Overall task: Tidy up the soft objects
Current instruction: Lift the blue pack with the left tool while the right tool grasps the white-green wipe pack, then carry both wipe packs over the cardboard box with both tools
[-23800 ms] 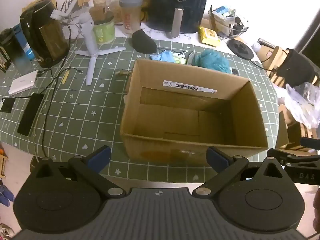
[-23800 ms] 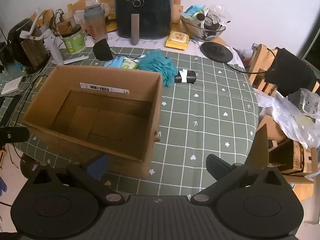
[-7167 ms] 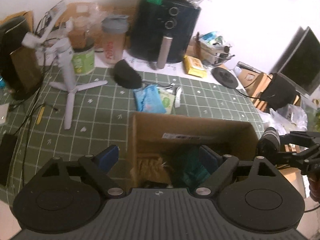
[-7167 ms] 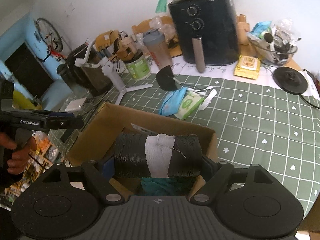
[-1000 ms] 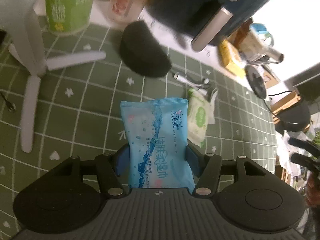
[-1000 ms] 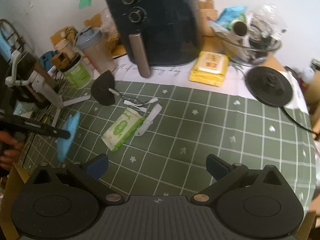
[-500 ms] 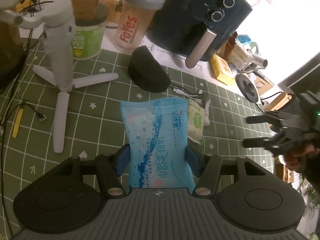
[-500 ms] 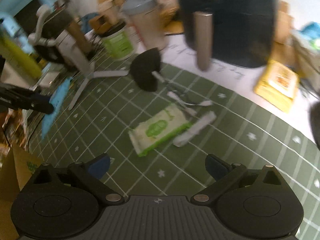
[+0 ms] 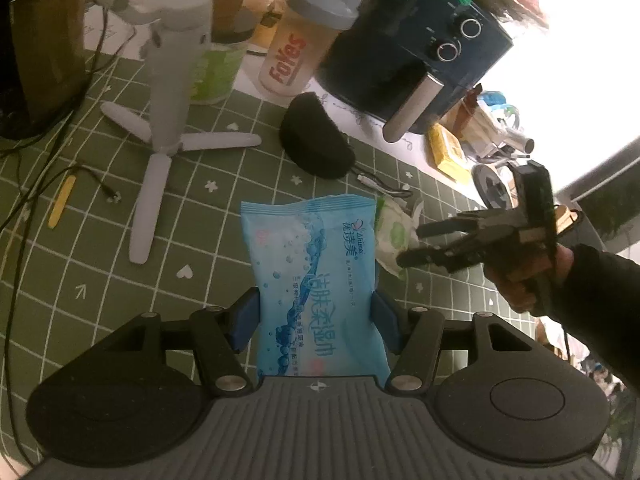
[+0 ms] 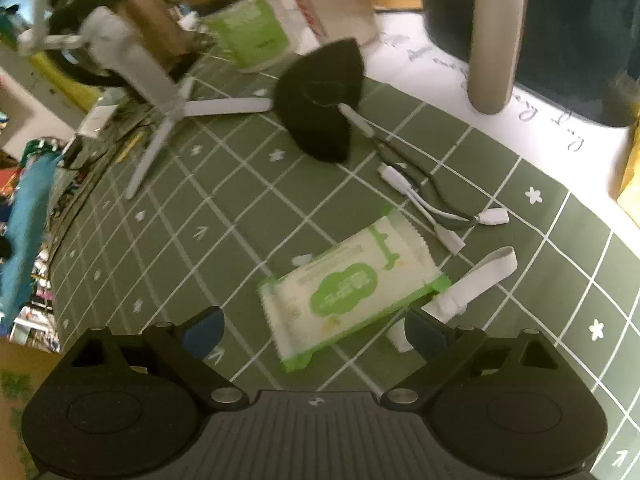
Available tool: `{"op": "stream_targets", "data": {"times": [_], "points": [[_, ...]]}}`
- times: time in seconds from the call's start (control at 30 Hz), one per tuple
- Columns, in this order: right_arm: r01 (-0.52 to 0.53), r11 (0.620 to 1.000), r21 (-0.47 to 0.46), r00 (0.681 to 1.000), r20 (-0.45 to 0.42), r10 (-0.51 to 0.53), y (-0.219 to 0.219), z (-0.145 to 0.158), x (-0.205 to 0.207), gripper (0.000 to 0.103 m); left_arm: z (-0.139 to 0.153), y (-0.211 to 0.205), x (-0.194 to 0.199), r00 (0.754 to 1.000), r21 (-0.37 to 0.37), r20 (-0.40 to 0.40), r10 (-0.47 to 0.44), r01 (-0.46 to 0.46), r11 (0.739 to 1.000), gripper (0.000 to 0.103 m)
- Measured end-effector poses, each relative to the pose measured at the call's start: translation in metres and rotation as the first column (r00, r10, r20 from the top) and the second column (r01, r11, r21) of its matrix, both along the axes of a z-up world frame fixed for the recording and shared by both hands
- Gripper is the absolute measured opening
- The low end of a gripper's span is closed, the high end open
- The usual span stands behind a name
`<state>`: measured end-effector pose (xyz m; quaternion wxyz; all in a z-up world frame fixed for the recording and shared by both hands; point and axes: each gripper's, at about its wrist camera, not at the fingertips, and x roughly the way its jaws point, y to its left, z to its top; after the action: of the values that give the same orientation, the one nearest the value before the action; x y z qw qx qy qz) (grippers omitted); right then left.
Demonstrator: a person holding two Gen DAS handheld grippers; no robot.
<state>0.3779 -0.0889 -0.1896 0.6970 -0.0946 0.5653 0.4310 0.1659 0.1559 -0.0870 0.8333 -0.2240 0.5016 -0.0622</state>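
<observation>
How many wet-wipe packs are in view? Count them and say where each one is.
2. The blue pack is clamped in the left gripper. The green-and-white pack lies flat on the green mat, ahead of the open right gripper. Others may be hidden.

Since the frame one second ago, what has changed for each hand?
The left tongs stay shut on the blue pack, now lifted farther from the mat. The open right tongs have dropped toward the green pack, which now lies between the tips. The green pack, black pouch and cables have not moved.
</observation>
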Motion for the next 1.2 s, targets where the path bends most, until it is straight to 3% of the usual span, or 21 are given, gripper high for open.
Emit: {"op": "stream_targets", "data": {"times": [0.2, 0.4, 0.53, 0.6, 0.73, 0.83, 0.97, 1.2], "points": [[-0.016, 0.999, -0.038, 0.999, 0.044, 0.017, 0.019, -0.011, 0.006, 0.098, -0.001, 0.005, -0.005, 1.0, -0.012, -0.01, 0.024, -0.024, 1.0, 0.059], [-0.072, 0.993, -0.091, 0.979, 0.184, 0.087, 0.043, -0.015, -0.008, 0.096, -0.003, 0.007, -0.007, 0.999, -0.014, -0.02, 0.04, -0.04, 0.999, 0.059], [-0.068, 0.982, -0.176, 0.952, 0.284, 0.117, 0.05, -0.016, -0.016, 0.08, -0.005, 0.007, -0.006, 0.999, -0.011, -0.026, 0.044, -0.044, 0.999, 0.059], [-0.043, 0.983, -0.179, 0.959, 0.269, 0.091, 0.047, -0.016, -0.015, 0.079, -0.005, 0.007, -0.007, 0.999, -0.008, -0.027, 0.046, -0.046, 0.999, 0.059], [-0.015, 0.983, -0.182, 0.968, 0.244, 0.06, 0.04, -0.016, -0.013, 0.061, -0.003, 0.007, -0.009, 0.999, -0.009, -0.02, 0.045, -0.045, 0.999, 0.059], [-0.021, 0.981, -0.195, 0.967, 0.245, 0.069, 0.037, -0.017, -0.015, 0.056, -0.001, 0.006, -0.01, 0.999, -0.003, -0.015, 0.045, -0.045, 0.999, 0.059], [-0.057, 0.974, -0.217, 0.968, 0.227, 0.108, 0.038, -0.014, -0.017, 0.053, 0.006, 0.007, -0.009, 0.999, 0.017, 0.0, 0.051, -0.051, 0.999, 0.059], [-0.095, 0.981, -0.171, 0.966, 0.223, 0.133, 0.026, 0.012, -0.028, 0.052, 0.032, 0.009, -0.011, 0.997, 0.031, 0.062, 0.05, -0.052, 0.998, 0.059]]}}
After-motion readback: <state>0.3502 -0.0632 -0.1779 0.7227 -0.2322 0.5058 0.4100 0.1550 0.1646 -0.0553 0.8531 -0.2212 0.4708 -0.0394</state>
